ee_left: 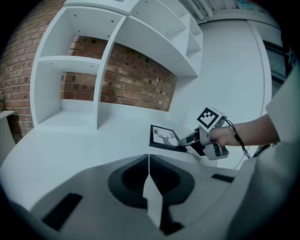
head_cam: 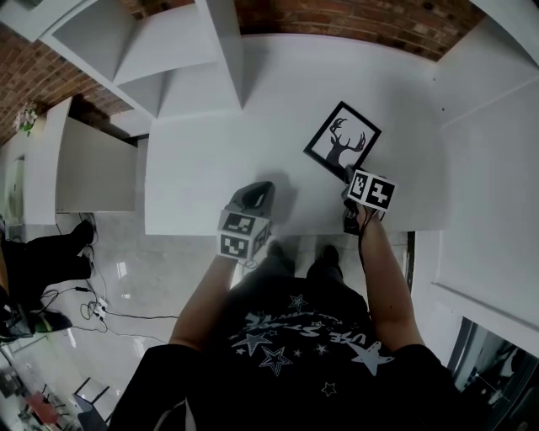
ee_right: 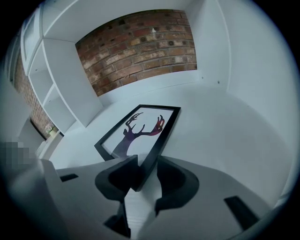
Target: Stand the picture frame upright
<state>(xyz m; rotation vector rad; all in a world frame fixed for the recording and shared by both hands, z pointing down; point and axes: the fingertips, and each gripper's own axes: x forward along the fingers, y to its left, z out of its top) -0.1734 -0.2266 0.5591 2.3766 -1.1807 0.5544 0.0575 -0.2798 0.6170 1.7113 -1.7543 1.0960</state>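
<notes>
A black picture frame (head_cam: pixel 341 141) with a deer silhouette lies on the white tabletop (head_cam: pixel 210 168), right of centre. In the right gripper view the frame (ee_right: pixel 140 131) tilts a little, and its near corner sits between the jaws. My right gripper (ee_right: pixel 143 171) is shut on that corner; in the head view this gripper (head_cam: pixel 348 177) meets the frame's near edge. From the left gripper view, the frame (ee_left: pixel 164 137) and the right gripper (ee_left: pixel 183 142) show ahead and to the right. My left gripper (head_cam: pixel 263 189) hovers over the table's near edge, shut and holding nothing (ee_left: pixel 149 161).
White open shelves (head_cam: pixel 168 59) stand at the back left against a brick wall (head_cam: pixel 354 21). A white side wall (head_cam: pixel 488 168) borders the table on the right. The person's legs and feet (head_cam: pixel 324 257) are at the table's front edge. Cables (head_cam: pixel 93 307) lie on the floor at left.
</notes>
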